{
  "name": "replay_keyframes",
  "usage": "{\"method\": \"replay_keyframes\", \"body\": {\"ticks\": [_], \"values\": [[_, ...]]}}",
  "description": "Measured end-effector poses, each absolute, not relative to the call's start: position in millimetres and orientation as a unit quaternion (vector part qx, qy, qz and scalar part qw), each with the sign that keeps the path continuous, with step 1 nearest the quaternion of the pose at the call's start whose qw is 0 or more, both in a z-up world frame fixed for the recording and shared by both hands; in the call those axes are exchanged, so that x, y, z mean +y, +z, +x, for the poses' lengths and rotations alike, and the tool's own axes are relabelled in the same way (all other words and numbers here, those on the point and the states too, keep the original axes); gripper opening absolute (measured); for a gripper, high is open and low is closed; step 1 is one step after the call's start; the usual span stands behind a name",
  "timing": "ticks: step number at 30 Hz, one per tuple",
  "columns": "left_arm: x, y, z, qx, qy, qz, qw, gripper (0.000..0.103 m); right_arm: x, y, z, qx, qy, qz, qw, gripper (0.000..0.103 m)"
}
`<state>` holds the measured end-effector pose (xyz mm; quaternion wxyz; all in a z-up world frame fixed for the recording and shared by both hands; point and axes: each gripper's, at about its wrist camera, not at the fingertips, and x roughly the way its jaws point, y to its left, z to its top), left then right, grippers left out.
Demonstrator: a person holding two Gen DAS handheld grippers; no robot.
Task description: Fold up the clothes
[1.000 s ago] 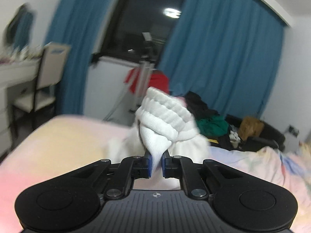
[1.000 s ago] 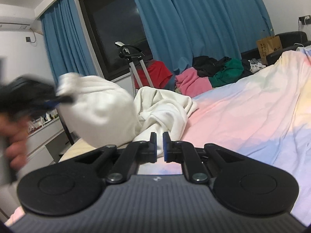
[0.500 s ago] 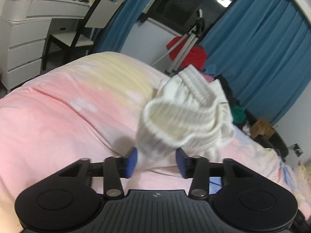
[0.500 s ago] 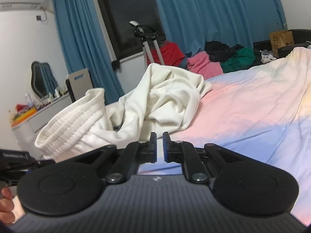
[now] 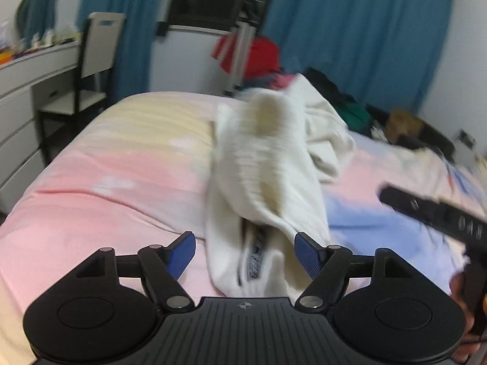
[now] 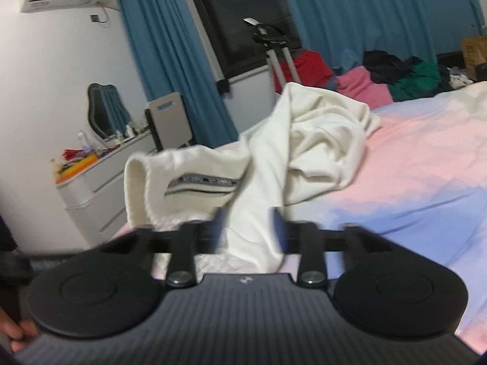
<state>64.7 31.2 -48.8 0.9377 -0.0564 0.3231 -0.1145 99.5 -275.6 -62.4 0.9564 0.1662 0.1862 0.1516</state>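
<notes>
We see a white garment point(image 5: 268, 164) lying crumpled on the bed point(image 5: 115, 164), whose cover runs pink, yellow and blue. Its ribbed hem faces the left hand-held gripper point(image 5: 245, 251), whose jaws have just been opening; they now stand apart, released, with the cloth between the blue pads but not pressed. The right hand-held gripper point(image 6: 247, 228) has also just been opening, and its jaws stand clear of the fabric that lies between them. A dark woven strip point(image 6: 202, 180) on the garment carries lettering, too blurred for us to read. The cardboard box point(image 6: 473, 51) at the far right bears print we cannot make out. A white dresser point(image 6: 91, 188) stands beside the bed.
</notes>
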Motion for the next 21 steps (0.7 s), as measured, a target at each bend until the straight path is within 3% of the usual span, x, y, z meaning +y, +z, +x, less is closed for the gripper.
{"method": "replay_keyframes", "body": {"ticks": [14,21], "values": [[83,-41,67,0.302,-0.08,-0.19,0.931,0.076,-248,-73,99,0.223,0.152,0.128,0.954,0.059],[101,-20,60,0.264,-0.024,-0.121,0.956,0.076,-218,-59,113,0.233,0.205,0.097,0.946,0.059]]}}
